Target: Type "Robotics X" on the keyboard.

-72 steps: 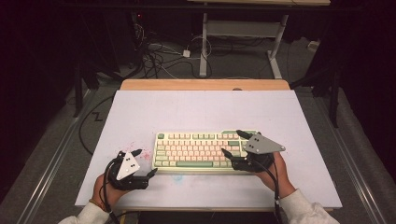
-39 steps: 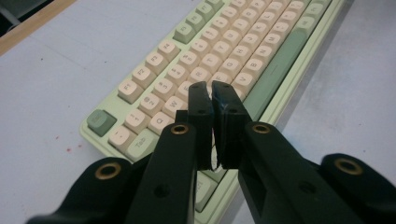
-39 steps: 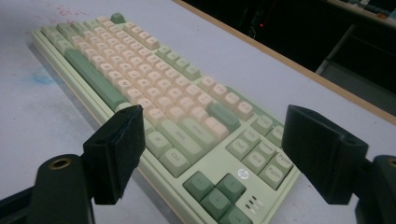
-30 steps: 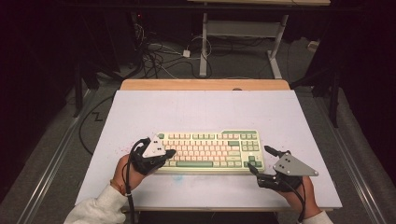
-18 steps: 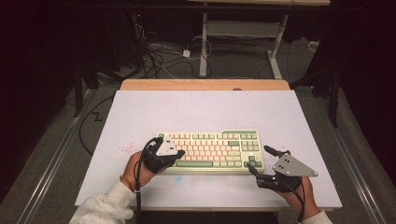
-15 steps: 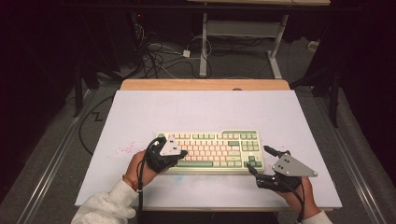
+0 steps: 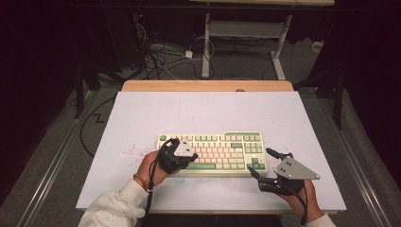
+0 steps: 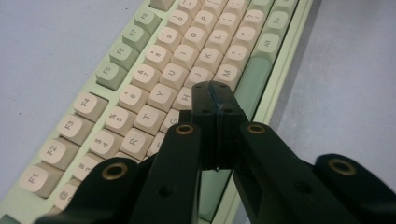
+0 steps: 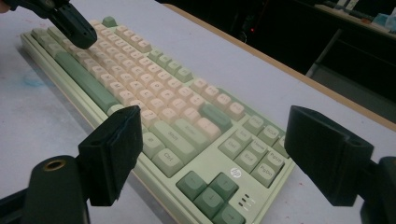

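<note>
A pale green keyboard (image 7: 222,146) with cream keys lies on the white table top (image 7: 203,113). My left gripper (image 7: 193,157) is shut with nothing between its jaws. Its tip is over the left half of the keyboard (image 8: 140,84), by the H and N keys (image 8: 215,88); whether it touches them I cannot tell. My right gripper (image 7: 259,161) stands open just off the keyboard's right front corner. Its two jaws (image 9: 222,149) frame the arrow keys and number block of the keyboard (image 9: 163,93). The left gripper (image 9: 70,21) shows far off in the right gripper view.
A wooden strip (image 7: 208,85) runs along the table's far edge. Pink specks (image 7: 127,152) stain the top to the left of the keyboard. Cables (image 7: 161,56) and a white table frame (image 7: 246,28) lie on the floor beyond.
My left gripper has moved right, from beside the keyboard's left end to over its keys. The right gripper drew back from the keyboard's right end earlier and has since kept still.
</note>
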Tool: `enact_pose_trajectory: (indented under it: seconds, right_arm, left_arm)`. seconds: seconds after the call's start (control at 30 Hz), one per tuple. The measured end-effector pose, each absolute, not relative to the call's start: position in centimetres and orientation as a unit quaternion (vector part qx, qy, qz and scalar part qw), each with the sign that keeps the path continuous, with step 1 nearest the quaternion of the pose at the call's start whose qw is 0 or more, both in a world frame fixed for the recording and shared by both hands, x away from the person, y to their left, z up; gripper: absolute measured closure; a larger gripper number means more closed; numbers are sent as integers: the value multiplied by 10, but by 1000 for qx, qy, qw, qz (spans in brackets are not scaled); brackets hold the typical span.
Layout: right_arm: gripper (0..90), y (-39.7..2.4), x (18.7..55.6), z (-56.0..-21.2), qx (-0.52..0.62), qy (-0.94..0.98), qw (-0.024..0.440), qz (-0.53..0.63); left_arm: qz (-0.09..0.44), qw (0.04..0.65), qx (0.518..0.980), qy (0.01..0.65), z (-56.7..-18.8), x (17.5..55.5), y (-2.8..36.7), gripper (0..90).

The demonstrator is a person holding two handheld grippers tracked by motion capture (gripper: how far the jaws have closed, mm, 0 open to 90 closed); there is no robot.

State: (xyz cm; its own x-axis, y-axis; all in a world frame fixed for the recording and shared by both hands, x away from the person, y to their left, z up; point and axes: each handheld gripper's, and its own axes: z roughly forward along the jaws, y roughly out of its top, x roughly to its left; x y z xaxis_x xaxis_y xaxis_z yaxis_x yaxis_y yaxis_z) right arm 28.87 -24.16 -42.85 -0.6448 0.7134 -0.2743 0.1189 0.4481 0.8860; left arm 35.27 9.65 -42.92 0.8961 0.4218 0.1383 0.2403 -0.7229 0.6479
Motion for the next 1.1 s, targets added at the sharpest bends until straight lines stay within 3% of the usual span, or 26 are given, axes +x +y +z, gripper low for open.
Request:
enact_pose_trajectory:
  seconds: [1.1]
  right_arm:
    - [217, -241, 290, -432, 263, 791, 325, 446]
  left_arm:
    - [129, 304, 926, 182, -444, 367, 83, 878]
